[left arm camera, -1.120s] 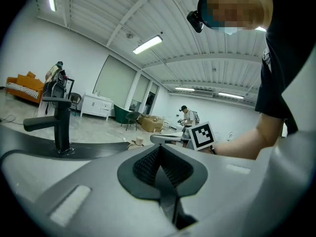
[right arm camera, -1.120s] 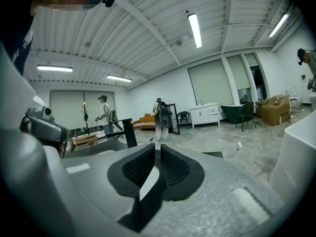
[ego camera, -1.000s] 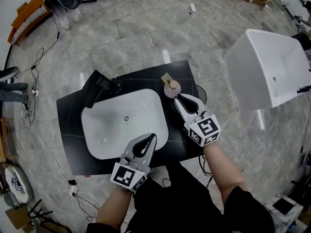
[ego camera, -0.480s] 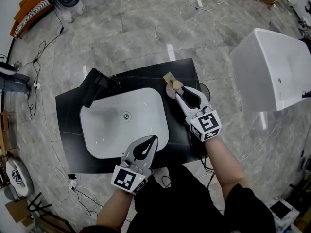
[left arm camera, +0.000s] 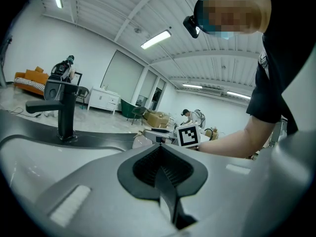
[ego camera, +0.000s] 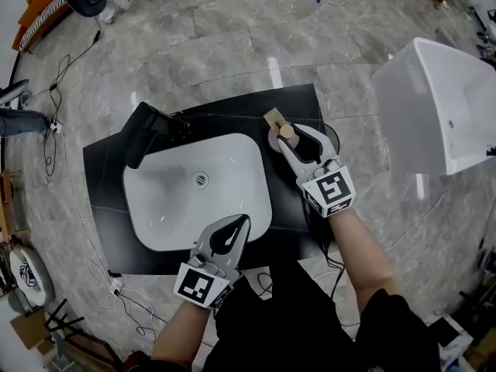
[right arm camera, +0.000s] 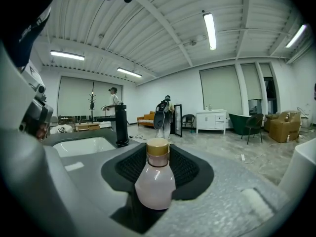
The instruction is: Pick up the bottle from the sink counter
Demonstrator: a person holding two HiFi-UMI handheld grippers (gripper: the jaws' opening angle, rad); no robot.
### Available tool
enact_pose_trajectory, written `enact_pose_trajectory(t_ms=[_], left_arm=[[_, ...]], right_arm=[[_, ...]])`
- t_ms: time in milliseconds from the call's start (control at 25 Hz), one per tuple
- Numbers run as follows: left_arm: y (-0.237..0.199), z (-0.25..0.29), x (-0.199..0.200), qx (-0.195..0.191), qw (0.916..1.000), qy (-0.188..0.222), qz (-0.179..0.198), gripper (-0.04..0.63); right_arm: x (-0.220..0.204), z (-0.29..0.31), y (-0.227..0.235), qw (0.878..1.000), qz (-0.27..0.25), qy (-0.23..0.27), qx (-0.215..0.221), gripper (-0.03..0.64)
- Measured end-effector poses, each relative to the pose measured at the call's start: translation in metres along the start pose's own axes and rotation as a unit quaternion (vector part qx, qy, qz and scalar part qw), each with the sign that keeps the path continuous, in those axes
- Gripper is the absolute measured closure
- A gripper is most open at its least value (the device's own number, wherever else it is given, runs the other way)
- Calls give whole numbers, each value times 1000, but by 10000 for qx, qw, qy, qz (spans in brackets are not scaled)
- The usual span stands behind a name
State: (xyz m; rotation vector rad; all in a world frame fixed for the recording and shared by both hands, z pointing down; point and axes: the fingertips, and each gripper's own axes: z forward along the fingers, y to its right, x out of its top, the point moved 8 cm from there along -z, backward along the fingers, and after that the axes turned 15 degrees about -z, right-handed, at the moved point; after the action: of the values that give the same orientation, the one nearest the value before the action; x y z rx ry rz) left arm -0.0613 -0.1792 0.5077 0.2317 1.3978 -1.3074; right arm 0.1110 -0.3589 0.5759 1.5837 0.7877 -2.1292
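Note:
A small pale pink bottle (ego camera: pixel 286 132) (right arm camera: pixel 155 181) with a tan cap stands upright on the black sink counter (ego camera: pixel 105 178), right of the white basin (ego camera: pixel 167 208). My right gripper (ego camera: pixel 290 136) (right arm camera: pixel 158 153) reaches around it. Its jaws are opening, the bottle stands between them, and dark pad shows on both sides of it. My left gripper (ego camera: pixel 246 218) (left arm camera: pixel 160 149) hovers over the basin's near right corner, shut on nothing.
A black faucet (ego camera: pixel 152 128) (left arm camera: pixel 61 107) stands at the basin's far left. A small tan card (ego camera: pixel 272 117) lies just beyond the bottle. A white tub (ego camera: pixel 442 99) stands on the floor to the right. Cables trail across the marble floor.
My right gripper has moved forward from just short of the bottle until its jaws flank it, and the jaws have spread wider. The left gripper has barely moved.

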Motion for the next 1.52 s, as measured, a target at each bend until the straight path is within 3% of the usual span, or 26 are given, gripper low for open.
enact_pose_trajectory(t_ms=[1000,1520], left_arm=[[-4,-2,-8,142,9999,40,-85,592],[0,-17,0,181,9995,238,-80,592]], right_arm=[[-10,11,0,9997,-89,213,101,471],[-5,8,-5,9999,12,-150,-4,477]])
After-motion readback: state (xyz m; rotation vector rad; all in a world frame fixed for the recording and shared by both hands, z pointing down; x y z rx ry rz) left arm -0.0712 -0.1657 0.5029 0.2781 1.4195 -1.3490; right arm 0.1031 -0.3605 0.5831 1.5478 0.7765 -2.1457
